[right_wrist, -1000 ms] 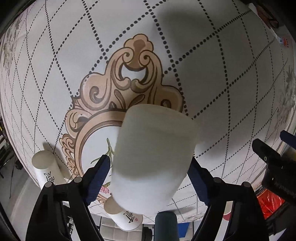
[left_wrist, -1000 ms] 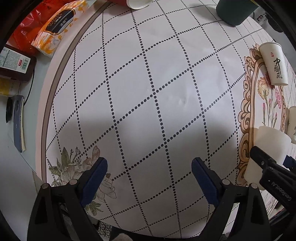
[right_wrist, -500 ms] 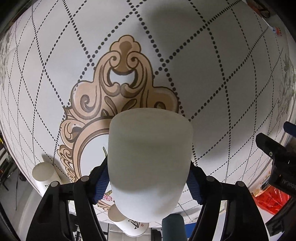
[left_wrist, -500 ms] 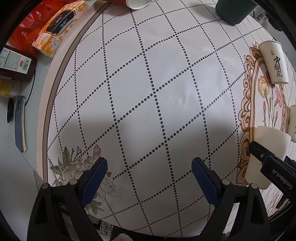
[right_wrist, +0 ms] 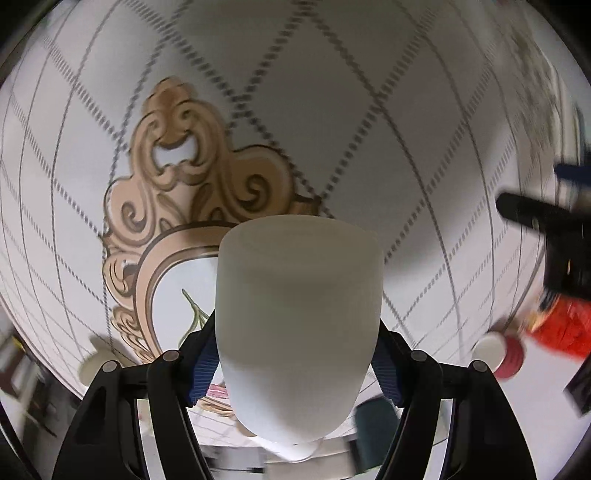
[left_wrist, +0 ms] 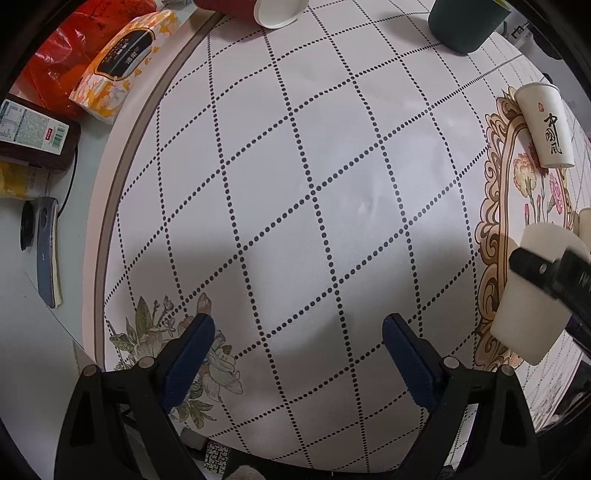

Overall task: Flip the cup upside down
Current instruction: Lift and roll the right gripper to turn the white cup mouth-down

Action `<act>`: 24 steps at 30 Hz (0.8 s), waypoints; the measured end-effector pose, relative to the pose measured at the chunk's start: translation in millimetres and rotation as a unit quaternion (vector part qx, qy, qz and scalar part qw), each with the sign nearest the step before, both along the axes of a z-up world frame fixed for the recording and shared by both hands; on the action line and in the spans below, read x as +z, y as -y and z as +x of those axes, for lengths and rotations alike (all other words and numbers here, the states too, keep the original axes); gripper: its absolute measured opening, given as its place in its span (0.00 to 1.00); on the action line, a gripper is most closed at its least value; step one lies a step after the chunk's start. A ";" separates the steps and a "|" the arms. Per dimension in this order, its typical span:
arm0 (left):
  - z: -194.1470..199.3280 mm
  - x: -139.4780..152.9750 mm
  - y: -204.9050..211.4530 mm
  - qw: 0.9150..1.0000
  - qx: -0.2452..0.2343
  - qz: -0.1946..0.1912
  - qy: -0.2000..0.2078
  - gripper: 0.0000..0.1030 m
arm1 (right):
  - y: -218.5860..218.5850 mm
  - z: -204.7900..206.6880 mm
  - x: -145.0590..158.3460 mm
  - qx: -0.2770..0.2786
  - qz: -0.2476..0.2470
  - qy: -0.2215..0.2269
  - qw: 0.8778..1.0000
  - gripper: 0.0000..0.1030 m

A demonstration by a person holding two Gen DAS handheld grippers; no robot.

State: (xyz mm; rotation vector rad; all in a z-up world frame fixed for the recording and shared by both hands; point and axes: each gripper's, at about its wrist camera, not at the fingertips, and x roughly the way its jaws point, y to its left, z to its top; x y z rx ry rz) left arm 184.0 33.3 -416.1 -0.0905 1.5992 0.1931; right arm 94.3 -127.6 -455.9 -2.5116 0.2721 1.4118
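Note:
A plain white cup [right_wrist: 299, 317] fills the middle of the right wrist view, clamped between the blue pads of my right gripper [right_wrist: 297, 354]. It is held above the patterned tablecloth [right_wrist: 332, 110], over the tan scroll ornament. The same cup [left_wrist: 532, 291] shows at the right edge of the left wrist view, with the right gripper's black finger across it. My left gripper [left_wrist: 297, 350] is open and empty, low over the dotted diamond pattern near the flower print.
A white paper cup with black characters [left_wrist: 546, 125] lies on its side at the right. A dark green cup [left_wrist: 465, 22] and a red cup [left_wrist: 255, 9] are at the far edge. Tissue pack [left_wrist: 118, 66], red bag and a phone [left_wrist: 46, 251] sit left of the cloth.
The right gripper has closed on the white cup and is swinging with it; its view is now blurred and shifted. The left gripper has stayed still and open.

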 end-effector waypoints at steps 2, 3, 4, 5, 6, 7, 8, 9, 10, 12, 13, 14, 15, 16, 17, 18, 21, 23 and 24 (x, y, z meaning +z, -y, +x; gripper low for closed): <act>2.5 2.6 -1.6 1.000 -0.002 0.002 0.002 0.90 | -11.6 6.6 2.4 -0.041 0.008 -0.002 0.999 0.71; 3.8 3.8 -1.7 1.000 -0.003 0.003 0.003 0.90 | -16.9 10.2 3.2 -0.073 0.010 -0.004 0.997 0.71; 5.1 4.6 -1.3 1.000 -0.005 0.004 0.004 0.90 | -21.3 13.4 3.3 -0.099 0.011 -0.007 0.995 0.71; 6.3 5.2 -1.1 1.000 -0.007 0.005 0.004 0.90 | -25.6 16.4 4.5 -0.127 0.014 -0.011 0.992 0.71; 7.5 5.7 -0.5 1.000 -0.008 0.006 0.005 0.90 | -33.5 18.9 5.8 -0.167 0.015 -0.018 0.986 0.71; 8.8 5.7 0.0 1.000 -0.010 0.006 0.004 0.90 | -37.2 22.8 6.8 -0.200 0.015 -0.024 0.979 0.71; 9.8 5.4 0.6 1.000 -0.011 0.006 0.004 0.90 | -40.9 27.2 8.1 -0.234 0.018 -0.031 0.972 0.71; 11.5 5.3 1.8 1.000 -0.014 0.007 0.004 0.90 | -44.1 32.7 9.1 -0.271 0.021 -0.036 0.962 0.71; 13.7 5.6 3.1 1.000 -0.017 0.007 0.003 0.90 | -45.8 36.7 8.5 -0.299 0.022 -0.039 0.953 0.71; 17.5 7.0 7.6 1.000 -0.023 0.008 0.004 0.90 | -46.1 47.0 8.4 -0.354 0.028 -0.044 0.934 0.71; 20.4 6.4 13.0 1.000 -0.028 0.008 0.005 0.90 | -45.1 52.5 8.0 -0.382 0.030 -0.046 0.922 0.71; 22.1 7.4 16.5 0.999 -0.033 0.008 0.006 0.90 | -44.2 56.6 7.9 -0.403 0.031 -0.048 0.914 0.71; 24.7 8.5 20.6 0.999 -0.037 0.009 0.007 0.90 | -42.8 61.0 7.2 -0.429 0.032 -0.051 0.901 0.71; 26.6 8.8 24.5 0.999 -0.041 0.009 0.008 0.90 | -41.6 65.5 6.8 -0.454 0.032 -0.054 0.889 0.71; 27.9 9.5 27.6 0.999 -0.044 0.009 0.008 0.90 | -40.0 69.6 6.6 -0.475 0.033 -0.056 0.878 0.71; 29.6 10.7 32.1 0.999 -0.048 0.009 0.009 0.90 | -38.6 74.2 6.1 -0.501 0.032 -0.060 0.863 0.71; 33.5 13.2 41.0 0.998 -0.056 0.010 0.010 0.90 | -35.0 87.4 6.0 -0.580 0.032 -0.076 0.810 0.71; 36.1 14.1 45.3 0.998 -0.058 0.010 0.011 0.90 | -32.4 93.9 6.4 -0.626 0.034 -0.087 0.774 0.71; 37.6 14.5 47.2 0.998 -0.059 0.010 0.011 0.90 | -31.0 97.5 6.6 -0.654 0.035 -0.094 0.750 0.71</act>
